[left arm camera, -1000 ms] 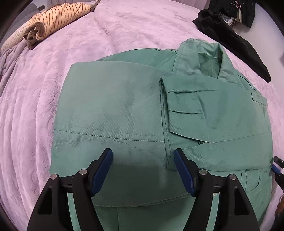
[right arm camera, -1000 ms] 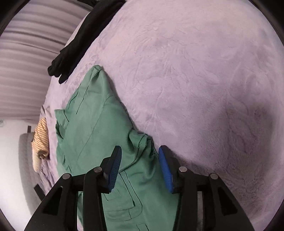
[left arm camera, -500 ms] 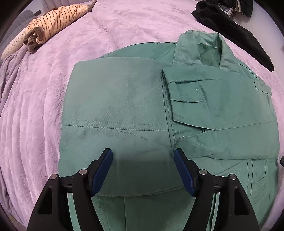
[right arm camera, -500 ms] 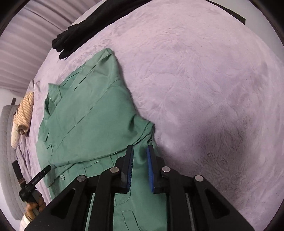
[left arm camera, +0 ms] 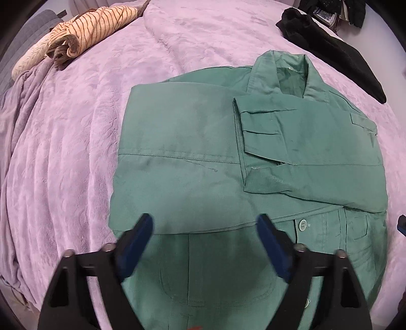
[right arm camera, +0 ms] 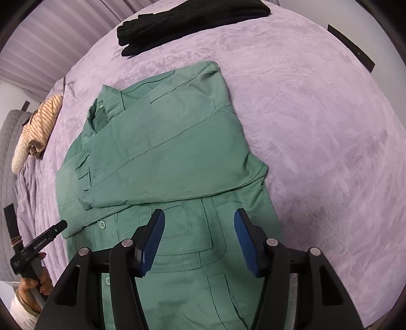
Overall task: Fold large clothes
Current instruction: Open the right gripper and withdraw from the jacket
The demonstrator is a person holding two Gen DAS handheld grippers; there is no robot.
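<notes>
Hanging over the shirt's bottom half, the two tongs, left [left arm camera: 204, 226] and right [right arm camera: 199, 223], both have their blue fingers spread wide, with nothing in them. One green shirt [left arm camera: 228, 162] lies flat on the purple blanket [right arm camera: 317, 114]. Both sleeves are folded in across its front, and its collar points away. One striped cloth [left arm camera: 83, 33] and one black cloth [right arm camera: 182, 20] lie well apart from it.
</notes>
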